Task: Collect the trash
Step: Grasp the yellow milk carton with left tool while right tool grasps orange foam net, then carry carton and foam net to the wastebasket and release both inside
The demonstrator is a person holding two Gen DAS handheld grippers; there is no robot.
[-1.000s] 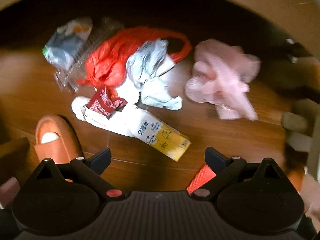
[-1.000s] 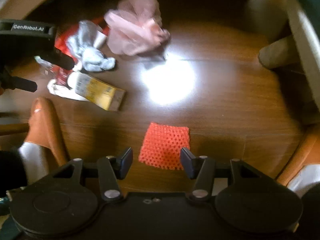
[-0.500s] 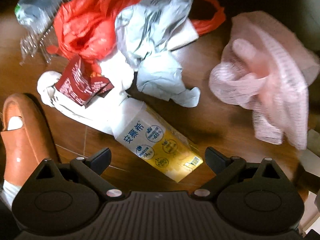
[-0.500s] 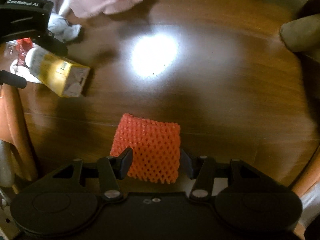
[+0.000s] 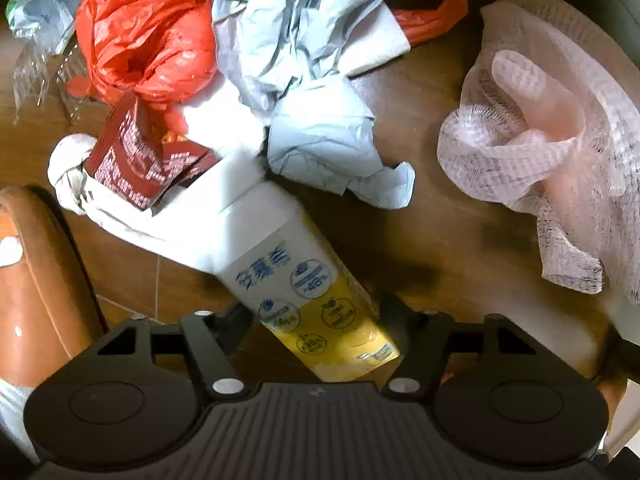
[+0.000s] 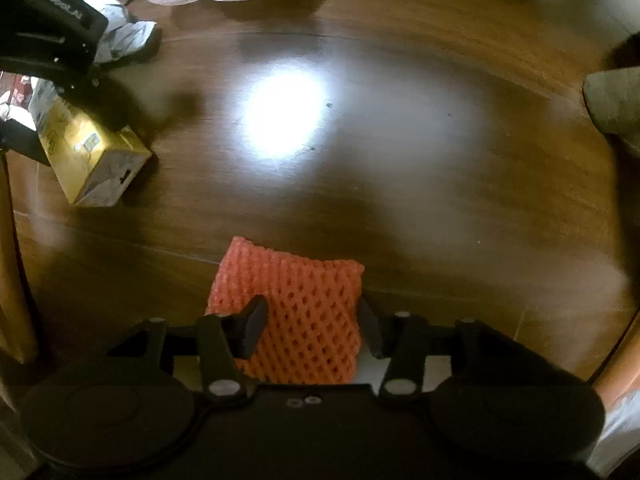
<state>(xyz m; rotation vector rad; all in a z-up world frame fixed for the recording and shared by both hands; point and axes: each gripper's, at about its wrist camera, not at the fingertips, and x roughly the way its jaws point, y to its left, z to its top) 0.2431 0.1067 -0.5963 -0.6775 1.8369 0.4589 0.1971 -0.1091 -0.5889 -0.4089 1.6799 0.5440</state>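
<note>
Two pieces of trash sit between jaws at once. The milk carton, white above and yellow below, lies on its side on the brown wood floor, its yellow end between the fingers of the left gripper; those jaws are closing, and whether the pads press the carton yet I cannot tell. The orange foam net lies flat on the floor between the fingers of the right gripper, which is also closing, one finger lying over the net's edge, the other just beside it.

Behind the carton is a heap: a dark red wrapper, crumpled grey-white paper, a red plastic bag and clear plastic. A pink mesh bag lies apart to the right.

Bare, glossy floor with a bright glare stretches ahead of the net. An orange slipper flanks the carton on the left.
</note>
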